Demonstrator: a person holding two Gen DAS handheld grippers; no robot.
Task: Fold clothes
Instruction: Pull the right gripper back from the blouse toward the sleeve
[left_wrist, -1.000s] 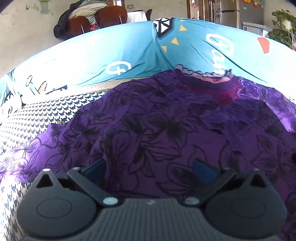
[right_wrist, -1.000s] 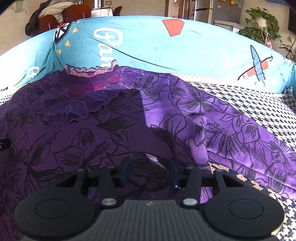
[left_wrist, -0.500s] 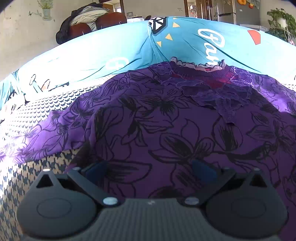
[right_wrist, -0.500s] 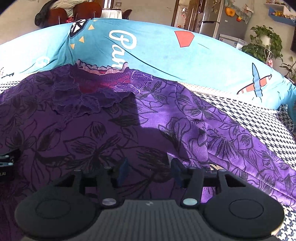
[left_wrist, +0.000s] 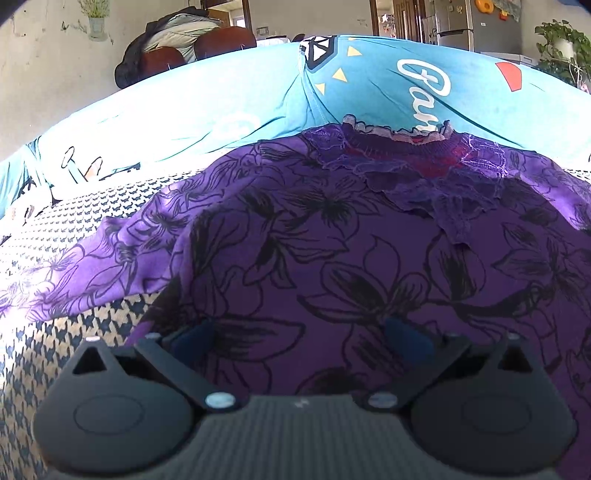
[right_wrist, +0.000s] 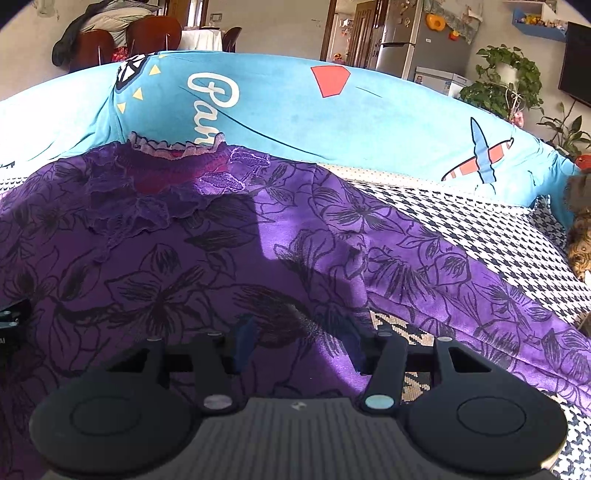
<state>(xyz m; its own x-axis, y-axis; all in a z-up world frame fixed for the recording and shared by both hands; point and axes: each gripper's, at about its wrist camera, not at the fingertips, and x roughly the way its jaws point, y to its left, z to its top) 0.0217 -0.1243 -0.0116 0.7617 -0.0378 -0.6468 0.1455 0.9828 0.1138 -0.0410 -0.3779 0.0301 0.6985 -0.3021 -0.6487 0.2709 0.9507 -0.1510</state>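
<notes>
My left tool (left_wrist: 297, 334) gapes wide and my right tool (right_wrist: 299, 341) half-wide, both released over the purple blouse (left_wrist: 369, 258) spread across the frame's centre on the sofa (left_wrist: 55, 258). Best pinch both hem corners evenly. The blouse now lies flatter, lower in frame.

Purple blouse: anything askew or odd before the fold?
Mostly fine: the purple blouse lies face up on the houndstooth cover, lace collar toward the blue cushion. A raised crease sits by the right sleeve. A furry animal, possibly a dog, is at the right edge.
</notes>
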